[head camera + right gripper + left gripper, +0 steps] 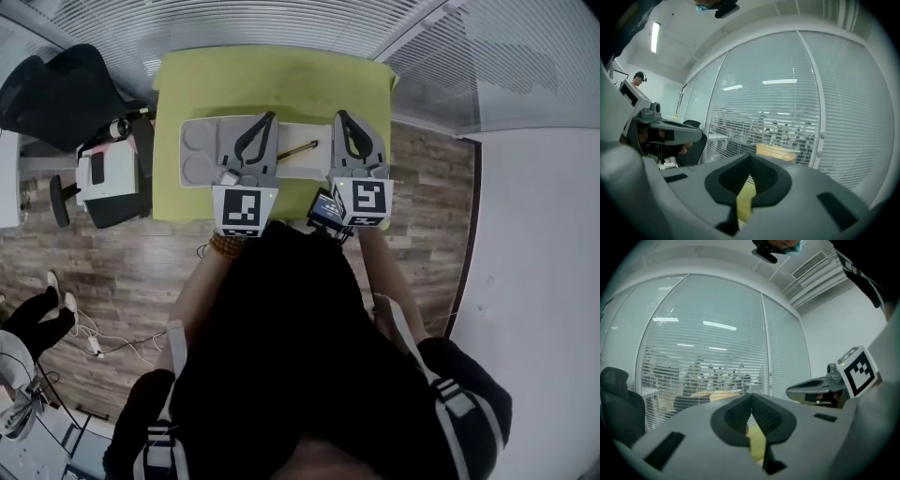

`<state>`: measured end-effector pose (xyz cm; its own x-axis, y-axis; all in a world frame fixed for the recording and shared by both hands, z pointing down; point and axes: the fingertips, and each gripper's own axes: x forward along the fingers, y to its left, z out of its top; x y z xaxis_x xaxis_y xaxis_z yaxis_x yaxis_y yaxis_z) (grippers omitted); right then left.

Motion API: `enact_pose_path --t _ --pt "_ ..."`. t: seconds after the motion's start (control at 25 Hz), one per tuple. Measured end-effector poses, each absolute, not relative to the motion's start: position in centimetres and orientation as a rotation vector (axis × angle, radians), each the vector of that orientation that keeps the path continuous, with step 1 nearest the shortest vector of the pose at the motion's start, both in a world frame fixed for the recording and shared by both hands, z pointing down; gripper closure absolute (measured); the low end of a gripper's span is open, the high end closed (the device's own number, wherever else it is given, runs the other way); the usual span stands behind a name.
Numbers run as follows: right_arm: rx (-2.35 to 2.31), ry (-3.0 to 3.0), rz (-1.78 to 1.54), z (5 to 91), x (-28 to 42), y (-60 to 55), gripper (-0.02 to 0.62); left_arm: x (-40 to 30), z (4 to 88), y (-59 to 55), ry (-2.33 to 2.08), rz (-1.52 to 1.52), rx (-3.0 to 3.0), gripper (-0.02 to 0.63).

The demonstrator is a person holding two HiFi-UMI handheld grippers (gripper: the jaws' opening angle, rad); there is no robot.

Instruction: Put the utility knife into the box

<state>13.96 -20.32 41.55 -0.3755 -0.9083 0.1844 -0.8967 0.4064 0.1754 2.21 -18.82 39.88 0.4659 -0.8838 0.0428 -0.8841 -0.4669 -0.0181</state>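
Between left gripper (270, 116) and right gripper (340, 115), utility knife (298, 149), touching neither's fingers (253, 137)

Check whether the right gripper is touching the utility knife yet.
Apart. Head view: the utility knife lies clear of the right gripper, with white surface showing between them. Right gripper view: jaws shut together on nothing.

Wood-grain plank floor (141, 267); smooth matt table (187, 84); smooth plastic box (202, 121)

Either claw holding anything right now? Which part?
Nothing is held. The left claw and right claw are both shut and empty; the utility knife lies ahead between them, untouched.
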Motion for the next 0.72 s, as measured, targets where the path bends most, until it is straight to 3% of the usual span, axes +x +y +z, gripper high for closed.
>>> enact_pose_path --t 0.72 --pt "1.542 -2.438 -0.138 40.3 12.6 -19.3 0.595 2.0 37.4 -19.0 -1.655 0.001 2.698 0.594"
